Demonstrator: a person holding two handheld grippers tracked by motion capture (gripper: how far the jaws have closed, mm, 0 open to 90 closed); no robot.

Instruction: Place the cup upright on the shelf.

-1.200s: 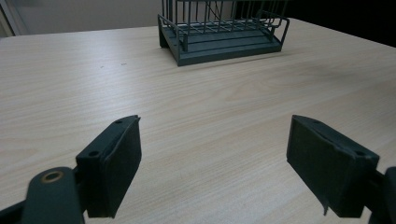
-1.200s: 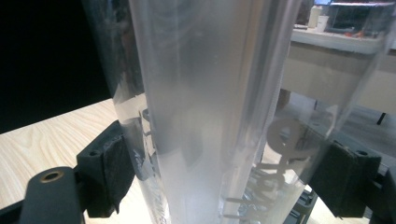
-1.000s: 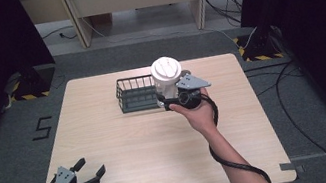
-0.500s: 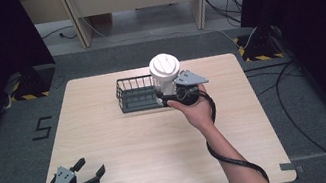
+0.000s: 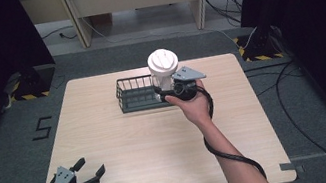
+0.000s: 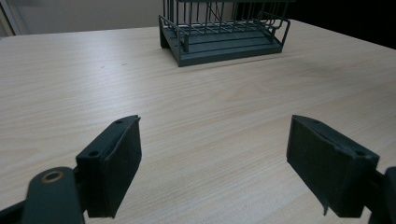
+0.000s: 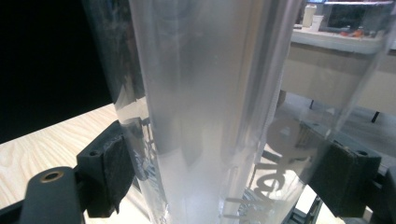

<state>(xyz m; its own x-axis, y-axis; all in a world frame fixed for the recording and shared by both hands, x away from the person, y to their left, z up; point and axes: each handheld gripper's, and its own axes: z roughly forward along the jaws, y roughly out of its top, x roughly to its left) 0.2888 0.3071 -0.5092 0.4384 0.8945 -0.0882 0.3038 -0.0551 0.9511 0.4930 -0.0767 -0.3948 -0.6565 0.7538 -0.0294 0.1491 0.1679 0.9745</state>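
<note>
Clear plastic with a white lid: one tall tumbler [image 5: 163, 70] is clamped in the right claw [image 5: 165, 90], held upright just above the right end of the dark wire basket [image 5: 137, 94] on the pale wooden counter [image 5: 160, 143]. In the right gripper view the pads [image 7: 108, 171] press both sides of its see-through wall [image 7: 210, 107]. I judge the lowering into the basket nearly done; setting it down and letting go remain. The left claw [image 5: 88, 169] rests near the counter's front-left corner, jaws wide apart and holding nothing. Count: one tumbler, one basket, two claws.
</note>
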